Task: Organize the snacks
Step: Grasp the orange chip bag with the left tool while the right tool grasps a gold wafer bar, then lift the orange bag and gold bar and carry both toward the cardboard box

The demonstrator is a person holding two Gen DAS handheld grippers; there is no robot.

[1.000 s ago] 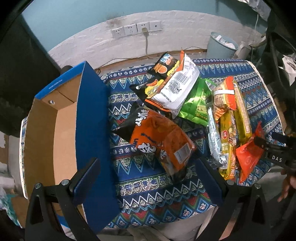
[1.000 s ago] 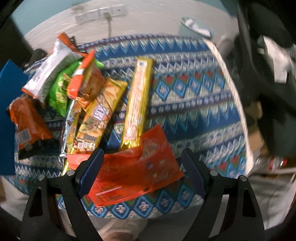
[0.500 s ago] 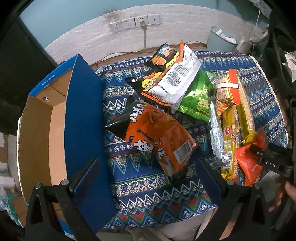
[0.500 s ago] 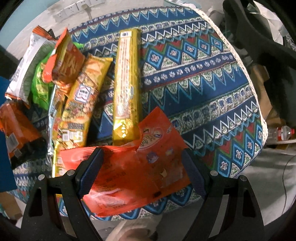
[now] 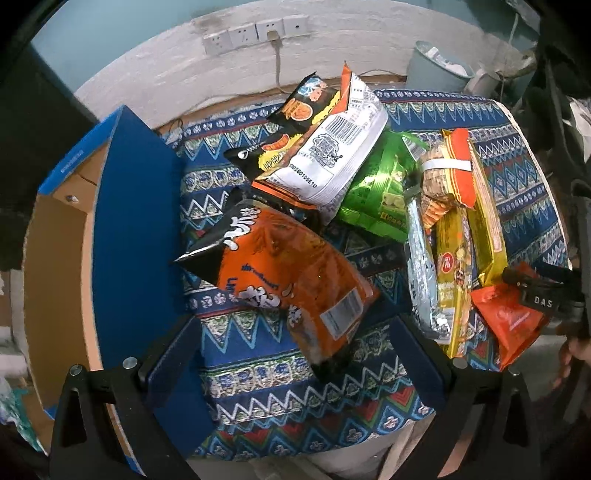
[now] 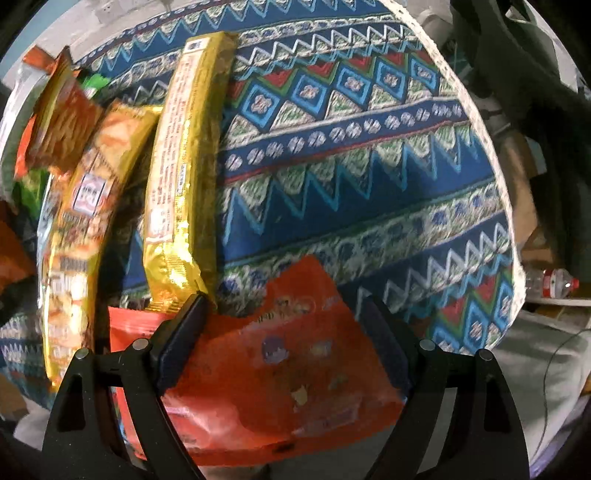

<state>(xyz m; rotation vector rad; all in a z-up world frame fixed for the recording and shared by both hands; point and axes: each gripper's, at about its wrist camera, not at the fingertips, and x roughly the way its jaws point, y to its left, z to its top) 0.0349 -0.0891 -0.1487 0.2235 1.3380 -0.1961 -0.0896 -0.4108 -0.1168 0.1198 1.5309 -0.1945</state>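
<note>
Several snack packs lie on a patterned tablecloth (image 5: 258, 373). A big orange chip bag (image 5: 291, 277) lies just ahead of my open left gripper (image 5: 295, 354), between its fingers and above the cloth. Behind it lie a white pack (image 5: 332, 155), a green pack (image 5: 380, 192) and long yellow packs (image 5: 458, 266). A flat red-orange pouch (image 6: 280, 376) lies at the table's front edge, between the wide-open fingers of my right gripper (image 6: 284, 339). That gripper also shows in the left wrist view (image 5: 535, 291), over the pouch (image 5: 509, 325). A gold bar pack (image 6: 184, 173) lies just beyond.
An open cardboard box with blue outer walls (image 5: 129, 240) stands left of the snacks, its inside bare. A pale bin (image 5: 436, 70) and wall sockets (image 5: 255, 33) are behind the table. The table's right edge (image 6: 509, 229) drops off to floor clutter and a bottle (image 6: 550, 284).
My right gripper has moved in lower and closer, so the red-orange pouch now lies between its fingers. My left gripper has shifted slightly closer to the orange chip bag.
</note>
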